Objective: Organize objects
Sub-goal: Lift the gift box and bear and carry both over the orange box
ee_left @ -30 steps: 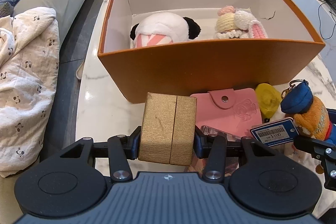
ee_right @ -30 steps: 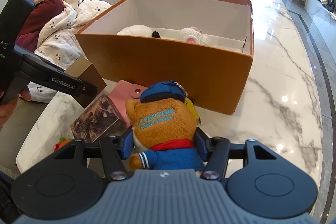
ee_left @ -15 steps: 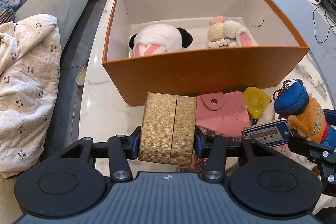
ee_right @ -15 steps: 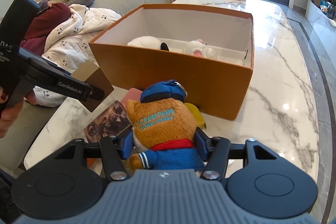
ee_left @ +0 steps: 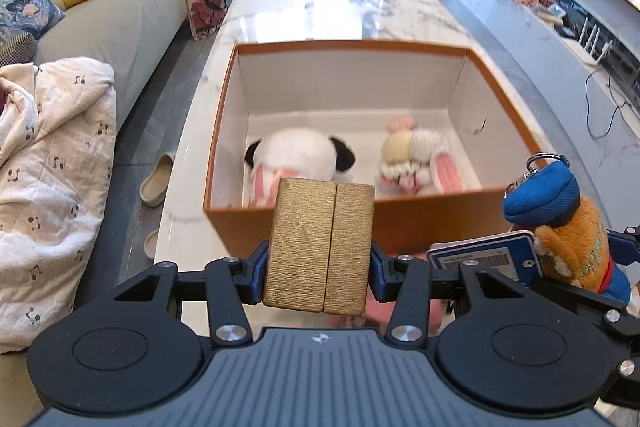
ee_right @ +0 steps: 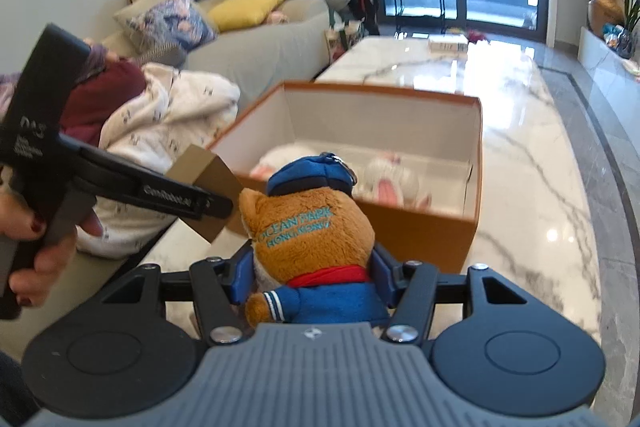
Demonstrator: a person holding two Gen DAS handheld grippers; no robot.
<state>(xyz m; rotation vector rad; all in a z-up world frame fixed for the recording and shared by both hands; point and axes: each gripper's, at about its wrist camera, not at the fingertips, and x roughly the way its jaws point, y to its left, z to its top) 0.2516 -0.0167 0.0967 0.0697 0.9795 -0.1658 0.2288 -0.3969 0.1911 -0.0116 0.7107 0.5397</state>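
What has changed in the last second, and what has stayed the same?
Both grippers rose together: the orange box now sits lower in each view and more of its floor shows. The left gripper still clamps the gold box; the right gripper still clamps the bear. The panda and the bunny have not moved.

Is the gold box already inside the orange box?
No, the gold box is clamped in the left gripper, in front of the orange box.

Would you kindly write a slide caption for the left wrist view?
Left gripper holds a gold box before an orange box containing two plush toys.
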